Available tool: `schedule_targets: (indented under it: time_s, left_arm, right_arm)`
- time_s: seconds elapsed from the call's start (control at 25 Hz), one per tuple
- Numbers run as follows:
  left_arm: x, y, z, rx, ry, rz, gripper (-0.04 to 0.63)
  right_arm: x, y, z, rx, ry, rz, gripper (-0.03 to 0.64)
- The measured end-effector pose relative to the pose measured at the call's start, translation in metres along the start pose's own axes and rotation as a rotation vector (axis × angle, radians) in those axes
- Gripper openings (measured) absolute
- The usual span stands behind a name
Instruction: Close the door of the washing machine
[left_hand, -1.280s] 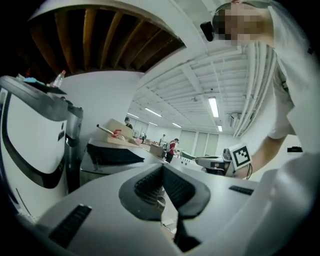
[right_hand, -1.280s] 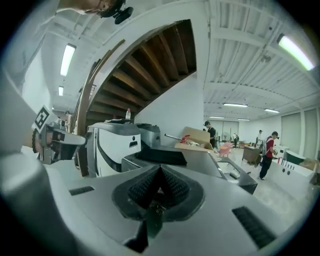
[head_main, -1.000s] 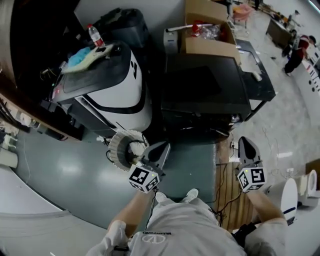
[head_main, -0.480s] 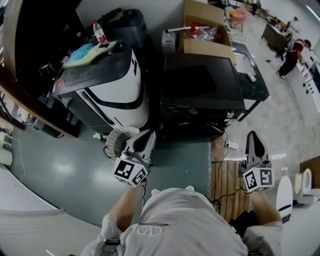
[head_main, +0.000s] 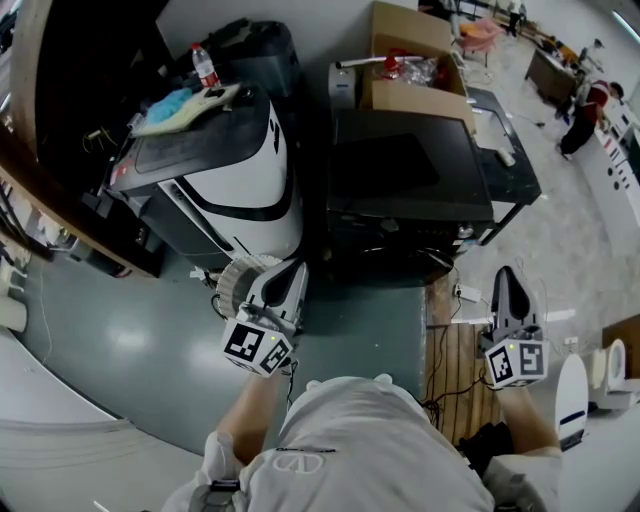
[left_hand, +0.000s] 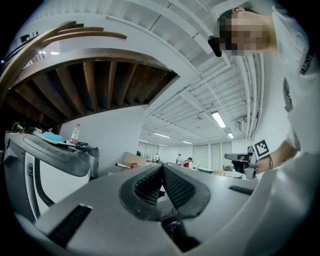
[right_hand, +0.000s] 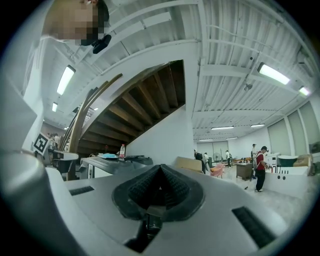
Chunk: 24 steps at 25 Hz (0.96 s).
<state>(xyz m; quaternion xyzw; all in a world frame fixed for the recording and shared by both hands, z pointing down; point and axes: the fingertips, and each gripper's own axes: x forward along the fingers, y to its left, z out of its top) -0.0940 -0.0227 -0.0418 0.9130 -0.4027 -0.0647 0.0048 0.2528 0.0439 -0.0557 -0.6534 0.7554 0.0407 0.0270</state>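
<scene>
Both pairs of fingers are pressing fully together with nothing between them: the left gripper shows its ribbed fingers meeting, and the right gripper shows the same.

- We are holding both grippers about level, well apart from each other, over the grey-green floor.
- The white-and-black top-loading washing machine is standing ahead of the left fingers and off to their left, not touching them. From the right fingers it is far off to the left.
- Its dark flat lid is looking as if it is already lying down; we cannot tell whether it is latched.

How we would do it well (our judgement):
- Use the left fingers, the nearer pair.
- Keep them closed, set the tips on the front edge of the lid and press straight down.
- Keep clear of the things at the back of the top.

Count:
- washing machines: one
- grippers: two
- clear plastic bottles with a red cap: one, beyond the lid
- blue crumpled cloths: one, beside the bottle
- black flat-topped benches: one, ahead between the two pairs of fingers
- open brown cardboard boxes: one, behind the bench
</scene>
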Motion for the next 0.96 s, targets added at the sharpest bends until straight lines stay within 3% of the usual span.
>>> schedule_targets:
  time_s: [0.96]
  left_arm:
    - [0.0038,-0.0070,-0.0070,0.023,0.029,-0.047,0.003]
  right_arm:
    - [0.0021,0.0052,0.0025,-0.044,0.007,0.009,0.009]
